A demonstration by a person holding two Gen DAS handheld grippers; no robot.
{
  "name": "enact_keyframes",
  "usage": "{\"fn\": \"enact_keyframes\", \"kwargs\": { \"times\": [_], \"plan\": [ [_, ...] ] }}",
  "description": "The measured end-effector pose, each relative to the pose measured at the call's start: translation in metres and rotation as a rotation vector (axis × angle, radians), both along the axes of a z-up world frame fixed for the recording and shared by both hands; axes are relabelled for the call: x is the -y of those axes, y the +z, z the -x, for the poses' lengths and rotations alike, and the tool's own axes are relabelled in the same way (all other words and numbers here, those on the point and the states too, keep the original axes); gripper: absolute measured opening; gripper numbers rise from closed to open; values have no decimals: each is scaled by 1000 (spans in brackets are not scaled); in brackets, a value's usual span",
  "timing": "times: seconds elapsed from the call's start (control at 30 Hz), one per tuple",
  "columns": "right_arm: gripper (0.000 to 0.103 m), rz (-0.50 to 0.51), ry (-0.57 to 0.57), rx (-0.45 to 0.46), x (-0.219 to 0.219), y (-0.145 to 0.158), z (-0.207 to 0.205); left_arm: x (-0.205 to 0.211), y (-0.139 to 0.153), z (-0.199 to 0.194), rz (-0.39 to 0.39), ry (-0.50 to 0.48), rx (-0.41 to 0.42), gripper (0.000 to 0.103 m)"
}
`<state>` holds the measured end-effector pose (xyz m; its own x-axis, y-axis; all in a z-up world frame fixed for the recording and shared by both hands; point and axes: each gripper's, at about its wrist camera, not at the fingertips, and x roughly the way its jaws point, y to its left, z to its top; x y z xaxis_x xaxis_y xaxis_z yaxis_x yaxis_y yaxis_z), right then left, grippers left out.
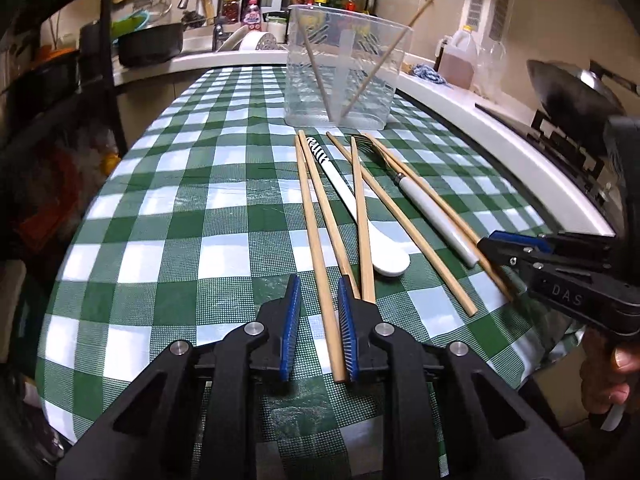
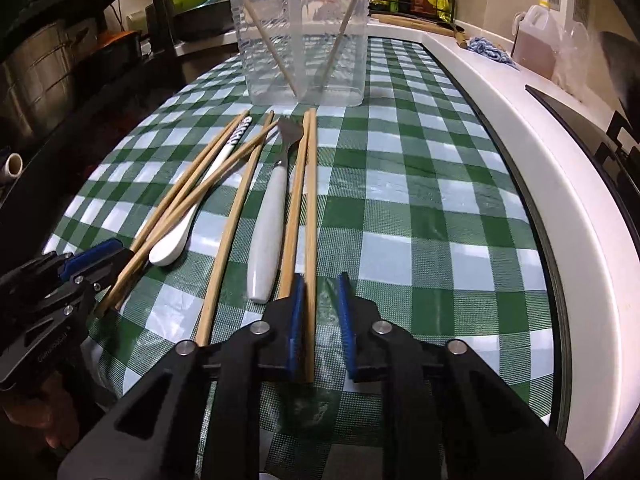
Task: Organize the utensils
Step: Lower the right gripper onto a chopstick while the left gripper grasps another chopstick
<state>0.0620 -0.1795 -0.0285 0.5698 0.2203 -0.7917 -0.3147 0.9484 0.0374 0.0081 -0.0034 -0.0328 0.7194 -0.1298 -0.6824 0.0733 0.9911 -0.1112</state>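
Chopsticks could slip or drag their neighbours if I lift now, because my left gripper (image 1: 318,330) and right gripper (image 2: 322,326) each have one chopstick (image 1: 320,256) against a single pad, not squeezed. Both point down at the checked table (image 1: 168,208), near the clear tub (image 1: 344,76).

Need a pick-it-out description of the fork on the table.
On the green-checked tablecloth, look just in front of the clear plastic container, among the loose wooden chopsticks. The fork lies lengthwise there, tines toward the container. It is the only piece with dark metal tines and a thick white handle; the white spoon is slimmer.
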Motion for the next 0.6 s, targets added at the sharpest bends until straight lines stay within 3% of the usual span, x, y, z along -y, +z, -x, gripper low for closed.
{"fn": "enact_keyframes", "kwargs": {
  "times": [0.07, 0.17, 0.4, 0.6],
  "plan": [
    [6, 2, 13, 2, -3, 0, 1, 0, 0, -1, 6, -2, -1, 17],
    [6, 7, 17, 6, -4, 0, 3, 0, 1, -2, -8, 1, -1, 8],
    [6, 16, -76, 12, 11, 2, -5, -15, 2, -5, -16, 83, 7, 7],
    [9, 10, -81, 7, 12, 2, -5, -14, 1, -3, -3, 80, 13, 7]
  ]
}}
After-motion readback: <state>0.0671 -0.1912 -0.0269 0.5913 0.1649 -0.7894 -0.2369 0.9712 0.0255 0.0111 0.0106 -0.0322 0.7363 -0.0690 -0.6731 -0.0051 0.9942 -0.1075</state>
